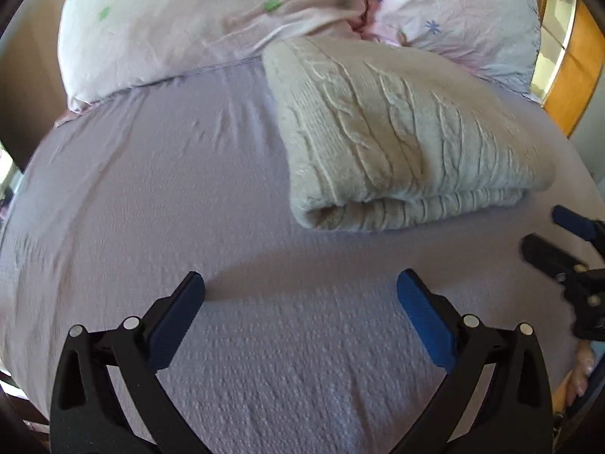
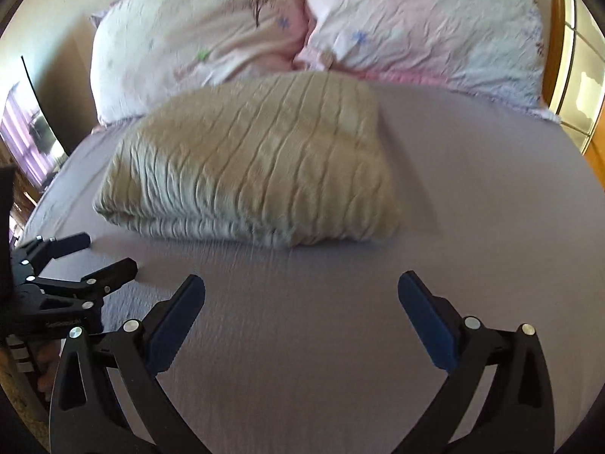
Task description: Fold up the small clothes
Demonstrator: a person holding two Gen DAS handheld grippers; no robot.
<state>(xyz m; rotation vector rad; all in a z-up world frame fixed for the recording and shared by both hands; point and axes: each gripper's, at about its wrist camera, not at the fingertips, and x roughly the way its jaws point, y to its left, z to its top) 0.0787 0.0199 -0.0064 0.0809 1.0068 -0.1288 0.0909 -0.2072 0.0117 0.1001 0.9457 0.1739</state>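
The left tool [image 1: 300, 287] hangs over bare lilac bed sheet [image 1: 151, 196] with its blue-padded fingers spread wide and nothing between them. From it, the folded cream cable-knit sweater [image 1: 397, 125] lies ahead and off to the right, resting flat on the sheet with its far edge up against the two floral pillows [image 1: 189, 26]. The rolled fold edge faces the tools and runs across the bed, left to right, so that is the long side presented to both.

Further right, the right tool [image 2: 300, 287] is likewise spread apart and empty, poised above the sheet. In its own view the sweater [image 2: 257, 159] sits ahead and a little to the left, so the garment lies between the two tools' lines of sight, somewhat nearer the right one's centre. Each tool shows at the edge of the other's view, short of the sweater and not touching it.

Judging by the neat stacked layers, this piece looks already folded. If it needs another fold or a shift, either tool must travel forward; the near left corner suits the left tool, the near right corner the right.
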